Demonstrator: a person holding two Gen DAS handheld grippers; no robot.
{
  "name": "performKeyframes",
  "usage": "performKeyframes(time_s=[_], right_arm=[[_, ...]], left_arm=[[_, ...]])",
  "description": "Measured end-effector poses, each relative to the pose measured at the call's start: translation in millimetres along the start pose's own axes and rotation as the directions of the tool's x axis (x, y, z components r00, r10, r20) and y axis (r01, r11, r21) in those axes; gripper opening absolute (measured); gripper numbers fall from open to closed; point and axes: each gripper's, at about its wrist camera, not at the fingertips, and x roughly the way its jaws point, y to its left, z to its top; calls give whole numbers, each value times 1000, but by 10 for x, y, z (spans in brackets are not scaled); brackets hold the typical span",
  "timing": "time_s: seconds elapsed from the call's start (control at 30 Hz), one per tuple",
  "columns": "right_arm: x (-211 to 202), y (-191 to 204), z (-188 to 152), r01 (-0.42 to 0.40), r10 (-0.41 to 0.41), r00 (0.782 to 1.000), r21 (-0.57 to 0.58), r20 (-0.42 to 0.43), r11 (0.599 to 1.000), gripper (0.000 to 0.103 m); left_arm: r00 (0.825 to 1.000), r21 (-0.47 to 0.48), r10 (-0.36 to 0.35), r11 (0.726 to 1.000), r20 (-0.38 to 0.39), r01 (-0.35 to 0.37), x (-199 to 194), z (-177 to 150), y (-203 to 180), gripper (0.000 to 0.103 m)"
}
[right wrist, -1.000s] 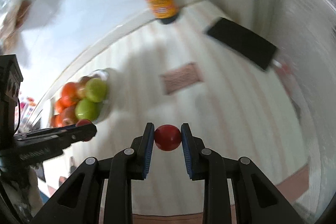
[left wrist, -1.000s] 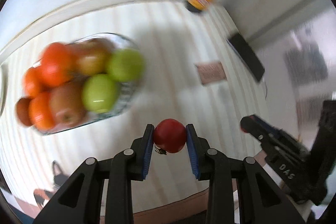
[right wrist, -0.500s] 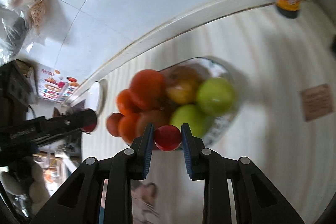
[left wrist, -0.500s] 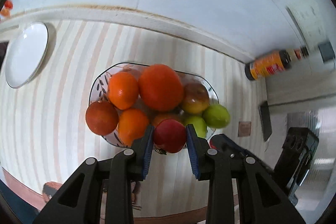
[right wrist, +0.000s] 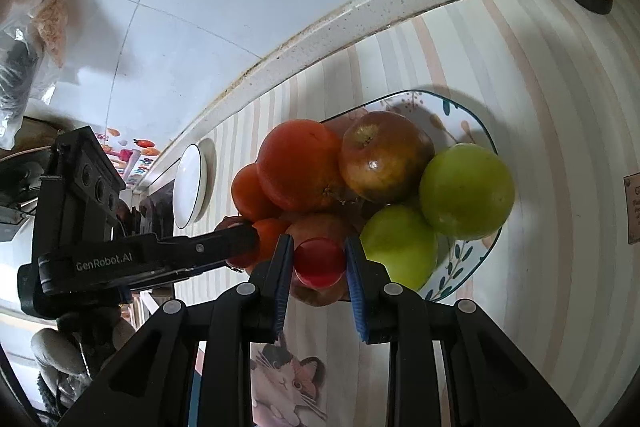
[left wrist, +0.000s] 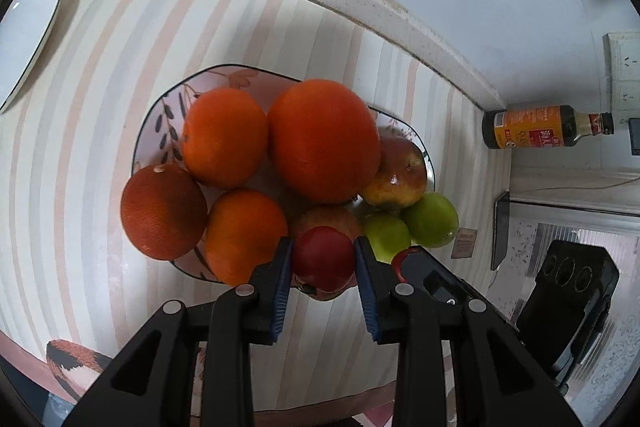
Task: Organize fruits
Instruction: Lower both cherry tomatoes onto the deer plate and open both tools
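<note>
My left gripper (left wrist: 323,267) is shut on a small red fruit (left wrist: 324,259), held just over the near edge of the patterned fruit plate (left wrist: 160,115). My right gripper (right wrist: 318,263) is shut on another small red fruit (right wrist: 319,261), also at the plate's (right wrist: 472,115) near edge. The plate is heaped with oranges (left wrist: 323,141), reddish apples (right wrist: 385,155) and two green apples (right wrist: 466,191). The left gripper also shows in the right wrist view (right wrist: 236,243), reaching in from the left, and the right gripper's tip shows in the left wrist view (left wrist: 404,261).
A white empty plate (left wrist: 28,35) lies to the left on the striped tablecloth. A dark sauce bottle (left wrist: 540,133) stands by the wall on the right. The white counter rim and tiled wall run behind the fruit plate. A small card (left wrist: 464,243) lies right of the plate.
Both grippers have swung toward the fruit plate and come closer to it, each still holding its red fruit. The fruit pile now fills the middle of both views.
</note>
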Motion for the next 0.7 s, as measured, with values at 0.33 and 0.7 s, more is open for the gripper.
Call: performKeyframes(time_s=[0.33,0.7], right_arm=[[142,6,57,39,-39,998,-2,-42,999,33],[-318,162,67,184,-178,981,-84,75,979,92]], left_arm=[[999,-19,23,1000,-28,-23,107,28,13,29],[986,58,127,989,108,-134,-261,-64,-28,91]])
